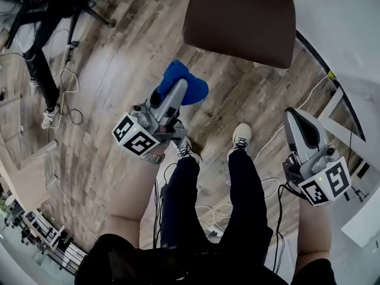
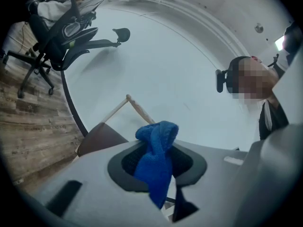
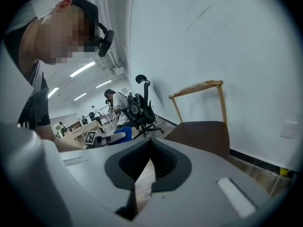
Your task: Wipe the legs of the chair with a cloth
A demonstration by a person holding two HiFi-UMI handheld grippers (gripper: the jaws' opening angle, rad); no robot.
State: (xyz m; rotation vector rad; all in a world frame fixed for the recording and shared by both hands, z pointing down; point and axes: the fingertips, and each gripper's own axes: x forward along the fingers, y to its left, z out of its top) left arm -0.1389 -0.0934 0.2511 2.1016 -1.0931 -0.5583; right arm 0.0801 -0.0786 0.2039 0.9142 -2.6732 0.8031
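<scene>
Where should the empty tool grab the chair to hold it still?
Probably the thin wooden top rail of the chair, coming from the seat side: it is slim enough for the right tool, and the wall sits close behind.

Head view looks steeply down; all share chair (image 1: 240, 19)

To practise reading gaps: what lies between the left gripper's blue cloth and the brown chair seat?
Only bare wood floor separates the blue cloth, held in the left gripper, from the chair seat; the head view shows it.
</scene>
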